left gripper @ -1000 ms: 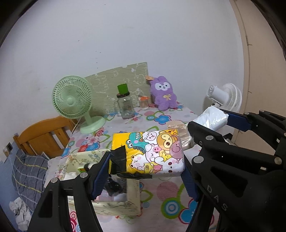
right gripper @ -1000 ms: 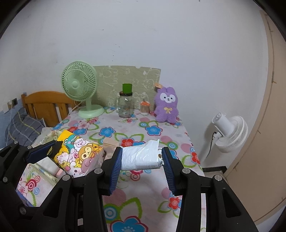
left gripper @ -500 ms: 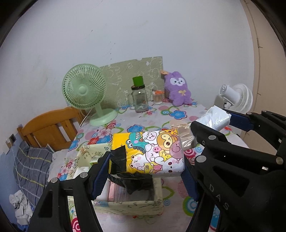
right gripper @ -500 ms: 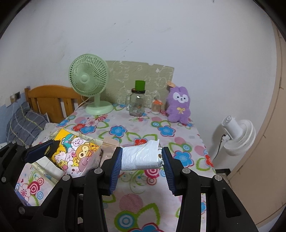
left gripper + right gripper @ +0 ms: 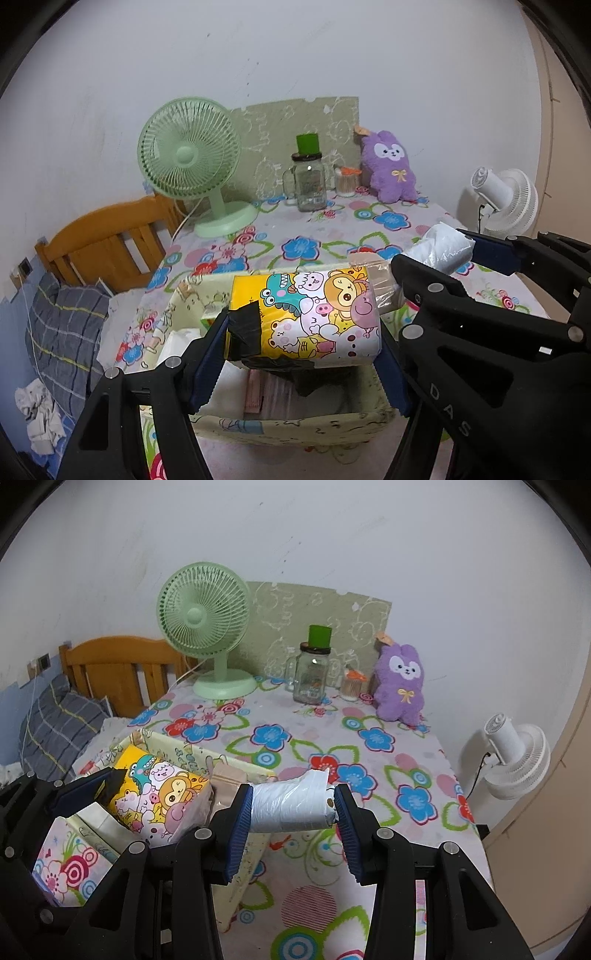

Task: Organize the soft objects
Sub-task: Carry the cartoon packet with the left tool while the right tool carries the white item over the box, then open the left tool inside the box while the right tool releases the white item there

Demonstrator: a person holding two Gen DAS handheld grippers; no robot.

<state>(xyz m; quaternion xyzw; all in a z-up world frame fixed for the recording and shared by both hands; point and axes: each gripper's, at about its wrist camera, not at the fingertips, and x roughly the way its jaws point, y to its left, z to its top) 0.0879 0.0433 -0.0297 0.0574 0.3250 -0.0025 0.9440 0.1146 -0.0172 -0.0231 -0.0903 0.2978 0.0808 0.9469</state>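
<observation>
Left wrist: left tool (image 5: pixel 301 356) clamps cartoon pack (image 5: pixel 306 314) above fabric box (image 5: pixel 295 424); right tool (image 5: pixel 293 816) clamps white roll (image 5: pixel 291 805)

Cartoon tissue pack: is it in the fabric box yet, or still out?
Out. The cartoon tissue pack is clamped in the left gripper, above the open fabric box.

green fan (image 5: pixel 202 616), glass jar (image 5: pixel 311 675), white fan (image 5: pixel 517 760)
</observation>
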